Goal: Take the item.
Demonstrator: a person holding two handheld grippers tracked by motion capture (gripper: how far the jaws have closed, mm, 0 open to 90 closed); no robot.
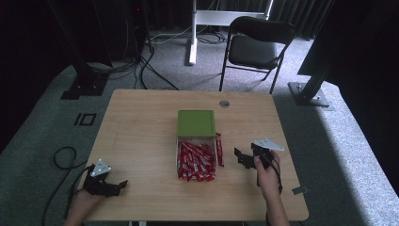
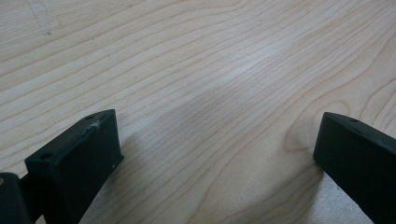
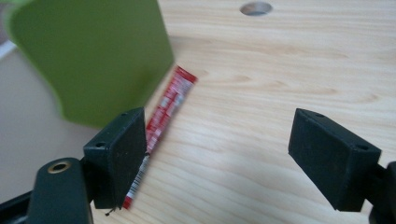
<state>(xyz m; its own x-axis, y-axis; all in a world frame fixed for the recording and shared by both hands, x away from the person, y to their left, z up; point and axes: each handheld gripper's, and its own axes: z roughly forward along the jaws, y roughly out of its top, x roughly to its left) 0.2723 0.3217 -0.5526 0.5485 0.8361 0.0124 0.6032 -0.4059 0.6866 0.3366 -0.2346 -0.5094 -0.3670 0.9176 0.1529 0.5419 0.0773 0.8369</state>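
On the table [image 1: 141, 127], near its middle, a box [image 1: 179, 155] is seen heaped with red sachets [image 1: 195, 161], its green lid [image 1: 196, 123] lying over the far part. One stray sachet [image 1: 219, 149] is found outside, flat on the wood just beside the box's right wall.

Right gripper [image 1: 245, 157]: held by the right hand [image 1: 267, 172] just right of the stray sachet, jaws spread wide, nothing between them. In the right gripper view the sachet [image 3: 161, 116] is seen running under the left jaw's edge, with the lid [image 3: 93, 56] close behind it. The likely object is judged to be this stray sachet.

Left gripper [image 1: 109, 186]: kept low at the near left corner, well apart from the box; in the left gripper view the jaws are seen parted over bare wood [image 2: 196, 70], empty.

Risks, as judged:
- The sachet lies flat and thin; jaws closed from above may slip off or merely push it along.
- The left jaw is off-centre over it, so only an edge may be caught and the sachet may twist out.
- The lid or box wall may be struck, and the box shifted, since nothing steadies it.
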